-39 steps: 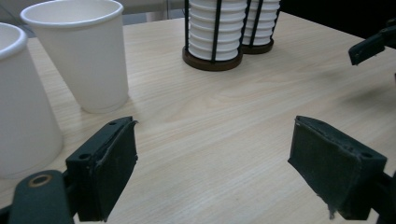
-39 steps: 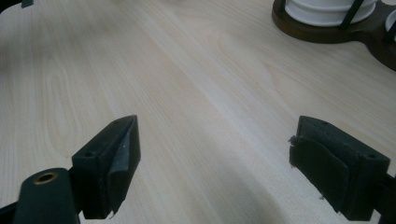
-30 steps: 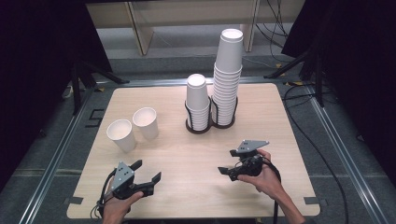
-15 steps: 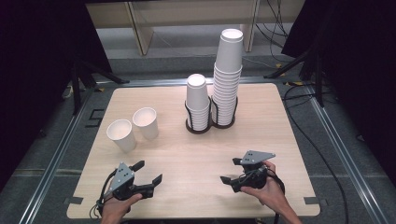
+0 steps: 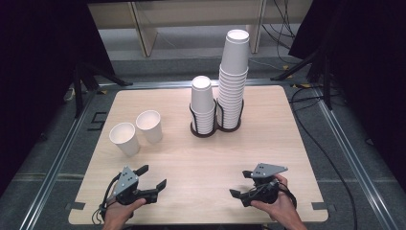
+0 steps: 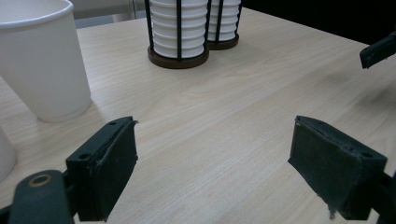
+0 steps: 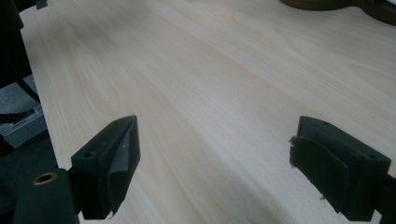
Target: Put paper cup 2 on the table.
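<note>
- I'm keeping both the left gripper [image 5: 152,176] and the right gripper [image 5: 241,184] spread, empty, low in frame.
- Reaching centre-left, I'm risking toppling the loose cups [image 5: 125,139] with a careless jaw.

Laboratory recording bay — black curtains [image 5: 43,72] at 9 and 3 o'clock, loose black cables [image 5: 316,143] on grey floor [image 5: 349,158].

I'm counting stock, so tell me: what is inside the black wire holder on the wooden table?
The black wire holder has two rings, each holding a stack of white paper cups: a short stack and a tall stack. Anything under the stacks is covered.
</note>
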{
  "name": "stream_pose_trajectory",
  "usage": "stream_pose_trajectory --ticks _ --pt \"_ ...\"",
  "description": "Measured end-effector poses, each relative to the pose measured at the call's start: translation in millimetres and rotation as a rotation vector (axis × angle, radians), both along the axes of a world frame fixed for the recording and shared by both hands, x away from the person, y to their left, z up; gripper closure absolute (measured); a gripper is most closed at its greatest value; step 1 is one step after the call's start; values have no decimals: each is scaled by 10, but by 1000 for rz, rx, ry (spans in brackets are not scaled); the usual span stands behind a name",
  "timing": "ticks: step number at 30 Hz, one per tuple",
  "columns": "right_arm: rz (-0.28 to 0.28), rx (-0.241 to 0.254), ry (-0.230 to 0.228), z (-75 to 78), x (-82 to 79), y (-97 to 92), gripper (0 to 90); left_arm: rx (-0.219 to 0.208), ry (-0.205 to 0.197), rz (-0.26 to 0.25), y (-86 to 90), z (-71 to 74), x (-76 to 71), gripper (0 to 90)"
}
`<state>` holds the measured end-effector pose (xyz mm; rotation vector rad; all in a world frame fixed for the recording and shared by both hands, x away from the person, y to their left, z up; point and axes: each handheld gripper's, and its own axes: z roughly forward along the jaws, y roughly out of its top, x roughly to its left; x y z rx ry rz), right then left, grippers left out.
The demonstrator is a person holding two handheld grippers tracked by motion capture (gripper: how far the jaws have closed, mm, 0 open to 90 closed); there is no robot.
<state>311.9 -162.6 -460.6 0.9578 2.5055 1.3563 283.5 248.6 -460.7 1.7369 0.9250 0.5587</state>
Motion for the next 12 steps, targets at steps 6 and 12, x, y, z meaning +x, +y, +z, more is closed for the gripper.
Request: stream_pose_trajectory --ticks 6,12 --pt "18 -10 -6 -21 4 -9 156 -7 -2 -3 -2 -2 2 144" --pt "5 -15 8 -28 7 -9 156 -13 -2 -3 2 1 5 143"
